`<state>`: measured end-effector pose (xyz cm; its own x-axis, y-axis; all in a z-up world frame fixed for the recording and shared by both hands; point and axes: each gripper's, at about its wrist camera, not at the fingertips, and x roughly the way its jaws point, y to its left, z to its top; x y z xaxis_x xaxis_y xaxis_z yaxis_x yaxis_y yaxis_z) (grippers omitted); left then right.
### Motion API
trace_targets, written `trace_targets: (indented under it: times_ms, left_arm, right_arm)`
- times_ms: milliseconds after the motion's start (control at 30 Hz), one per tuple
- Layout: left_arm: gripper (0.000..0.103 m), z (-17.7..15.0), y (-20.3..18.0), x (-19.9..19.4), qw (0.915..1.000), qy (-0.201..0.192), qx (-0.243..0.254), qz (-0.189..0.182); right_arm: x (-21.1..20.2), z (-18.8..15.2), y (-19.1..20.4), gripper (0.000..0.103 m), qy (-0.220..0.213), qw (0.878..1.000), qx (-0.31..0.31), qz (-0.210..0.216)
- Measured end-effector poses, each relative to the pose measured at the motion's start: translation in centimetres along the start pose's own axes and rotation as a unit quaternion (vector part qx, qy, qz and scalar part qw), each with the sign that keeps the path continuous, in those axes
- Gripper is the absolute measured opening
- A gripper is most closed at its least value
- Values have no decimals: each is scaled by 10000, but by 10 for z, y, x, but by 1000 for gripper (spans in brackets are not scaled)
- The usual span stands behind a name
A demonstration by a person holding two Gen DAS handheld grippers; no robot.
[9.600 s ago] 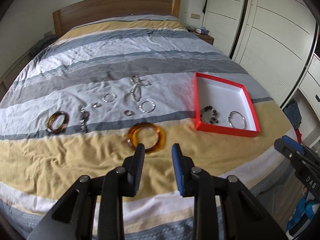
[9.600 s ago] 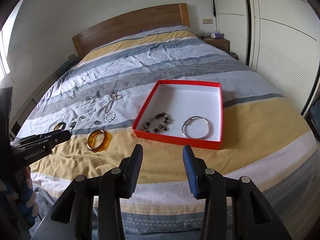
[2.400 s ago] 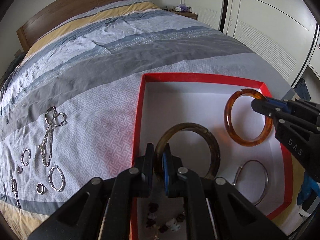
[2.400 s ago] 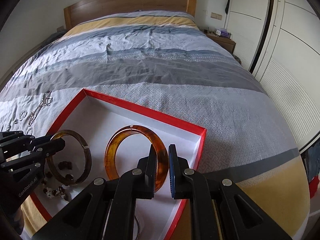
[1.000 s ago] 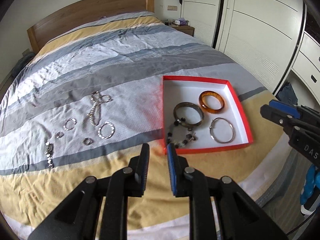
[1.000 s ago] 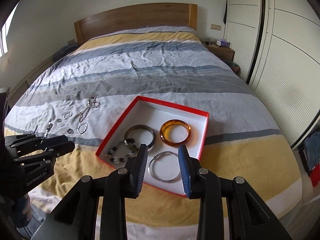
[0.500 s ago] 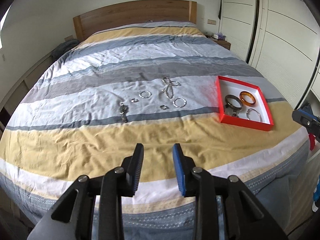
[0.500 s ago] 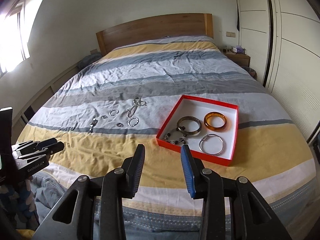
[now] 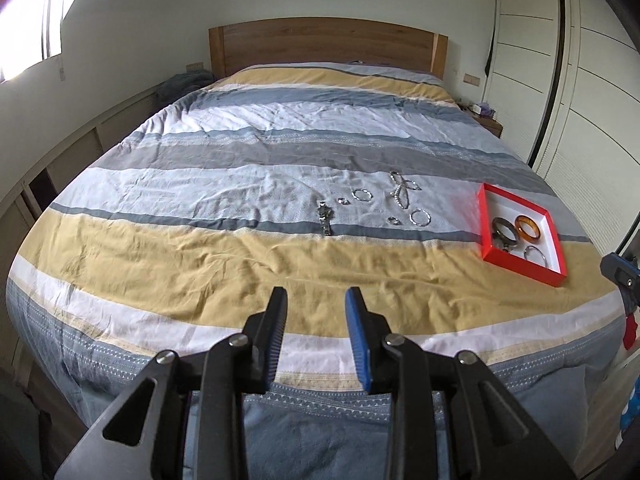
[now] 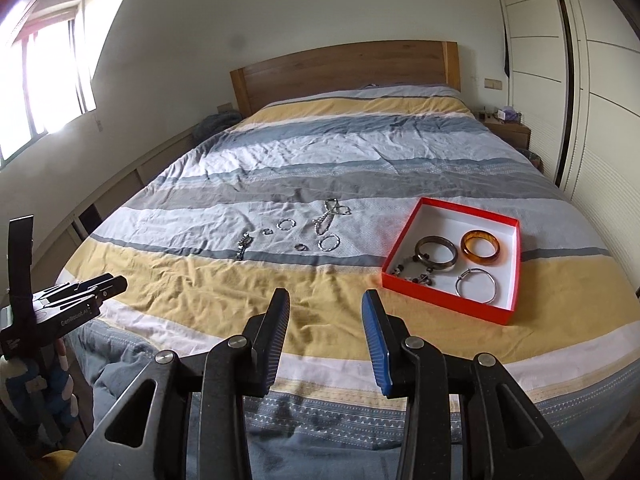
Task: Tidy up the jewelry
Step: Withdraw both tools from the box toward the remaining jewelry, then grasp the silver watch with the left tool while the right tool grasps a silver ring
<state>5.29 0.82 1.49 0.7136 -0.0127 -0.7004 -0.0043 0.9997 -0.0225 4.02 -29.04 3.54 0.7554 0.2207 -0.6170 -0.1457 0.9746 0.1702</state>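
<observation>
Both my grippers empty, held off the foot of the bed; left gripper [image 9: 316, 334] jaws apart w/ nothing between; right gripper [image 10: 326, 338] jaws apart, a bit wider, also nothing held; left one also shows at the left edge of the right wrist view, over the bed's corner.

Red box [image 10: 444, 302] sits on the bedspread [image 10: 224, 280] to my right; inside: amber bangle [image 10: 481, 249], dark bangle [image 10: 436, 253], thin silver hoop [image 10: 477, 285], beaded bracelet [image 10: 414, 272] partly under the dark bangle; so box part-filled.

Loose pcs on the pale/grey stripes, well apart from the box and far from both grippers: watch [image 9: 325, 218], small ring [image 9: 341, 201], twisted silver ring [image 9: 361, 195], chain necklace [image 9: 401, 192], another small ring [image 9: 393, 221], larger twisted hoop [image 9: 420, 217]; approx 6 items left.

Step, my read: between picks, bangles done, small stuff next; task roughly under halfway.

Next move needs: reach fwd over the yellow band, drop low; hoop nearest the box looks like a fair pick for the right, watch for the left; flat thin pcs on soft wrinkled fabric, so tips must press in and pinch an edge w/o grabbing cloth; tiny rings and the chain prob. hardest, chain may dangle/snag on the box rim.
</observation>
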Motion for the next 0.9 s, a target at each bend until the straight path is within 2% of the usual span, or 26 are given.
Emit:
trace_targets:
  times_ms: [233, 433, 633, 900]
  left_arm:
    - [31, -3, 13, 10, 9998, 122, -181, -4]
    - [32, 5, 18, 41, 9995, 226, -217, 83]
    - [32, 23, 20, 97, 9985, 457, -289, -5]
    - [32, 59, 11, 191, 9967, 700, -381, -162]
  right_arm:
    - [12, -3, 11, 37, 9, 9999, -16, 147]
    - [49, 2, 21, 37, 216, 9991, -125, 336]
    - [113, 15, 30, 37, 548, 9968, -242, 528]
    - [224, 31, 37, 37, 1002, 9908, -311, 859]
